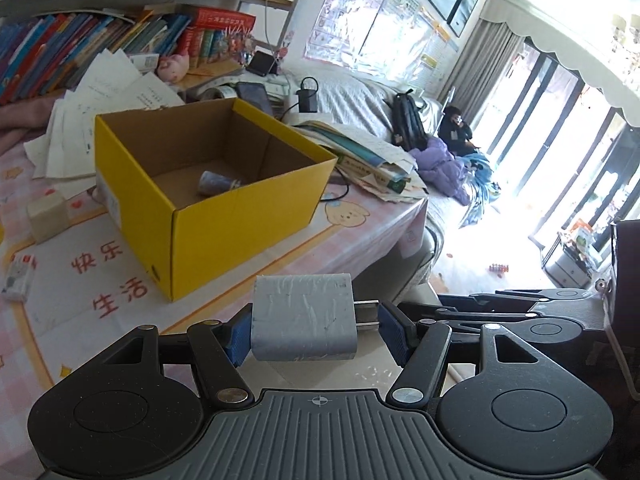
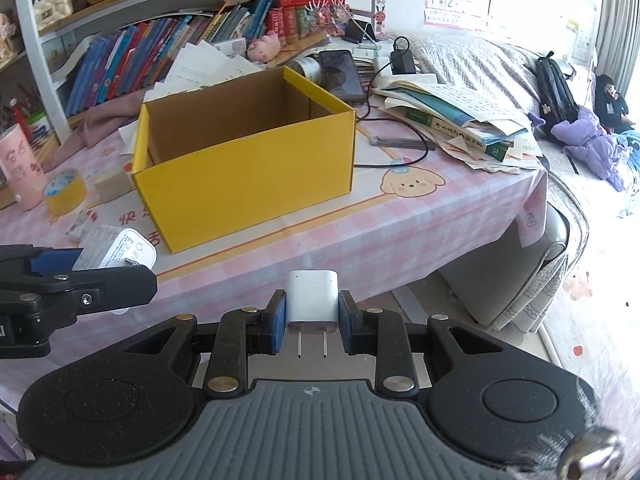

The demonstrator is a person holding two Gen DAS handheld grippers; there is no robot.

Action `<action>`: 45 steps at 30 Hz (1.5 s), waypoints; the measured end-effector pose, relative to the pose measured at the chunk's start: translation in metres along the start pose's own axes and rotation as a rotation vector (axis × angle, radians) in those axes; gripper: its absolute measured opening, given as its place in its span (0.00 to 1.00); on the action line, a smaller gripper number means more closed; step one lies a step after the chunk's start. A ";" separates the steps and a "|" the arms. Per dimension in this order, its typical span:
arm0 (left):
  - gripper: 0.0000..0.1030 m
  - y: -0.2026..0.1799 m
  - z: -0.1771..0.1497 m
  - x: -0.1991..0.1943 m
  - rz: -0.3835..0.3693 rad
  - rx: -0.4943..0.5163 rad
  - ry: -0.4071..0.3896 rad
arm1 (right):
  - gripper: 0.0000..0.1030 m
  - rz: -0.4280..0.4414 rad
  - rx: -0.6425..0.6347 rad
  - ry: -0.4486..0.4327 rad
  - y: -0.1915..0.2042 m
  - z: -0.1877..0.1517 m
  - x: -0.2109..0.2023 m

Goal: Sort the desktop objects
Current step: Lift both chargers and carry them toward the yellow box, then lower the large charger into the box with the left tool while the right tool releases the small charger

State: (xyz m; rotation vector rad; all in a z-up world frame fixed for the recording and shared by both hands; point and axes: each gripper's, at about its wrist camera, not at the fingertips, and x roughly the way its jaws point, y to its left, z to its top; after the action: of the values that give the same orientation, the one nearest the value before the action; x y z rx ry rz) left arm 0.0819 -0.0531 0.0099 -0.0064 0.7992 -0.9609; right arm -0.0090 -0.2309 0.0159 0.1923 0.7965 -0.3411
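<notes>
Left gripper is clamping the large charger by its prongs, risking slip; right gripper is pinching the small charger short of the yellow box.

1. A box stands on the table ahead of the right gripper, with a small object inside it.
2. A tape roll lies left of the box.
3. Stacked books lie to its right.
4. A bookshelf stands behind.
</notes>
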 end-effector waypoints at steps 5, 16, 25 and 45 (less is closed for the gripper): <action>0.63 0.000 0.014 0.007 0.004 0.002 -0.018 | 0.24 0.013 -0.010 -0.035 -0.005 0.016 0.007; 0.63 0.006 0.058 0.026 0.065 0.007 -0.133 | 0.24 0.047 -0.135 -0.184 -0.009 0.074 0.029; 0.63 0.019 0.096 0.067 0.235 -0.041 -0.159 | 0.24 0.168 -0.235 -0.221 -0.021 0.142 0.079; 0.63 0.052 0.139 0.160 0.544 0.099 0.128 | 0.24 0.462 -0.494 0.074 0.037 0.235 0.232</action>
State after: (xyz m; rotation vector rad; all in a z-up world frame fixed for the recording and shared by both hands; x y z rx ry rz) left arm 0.2550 -0.1856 -0.0045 0.3455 0.8125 -0.4860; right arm 0.3112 -0.3188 0.0104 -0.0786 0.8594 0.3024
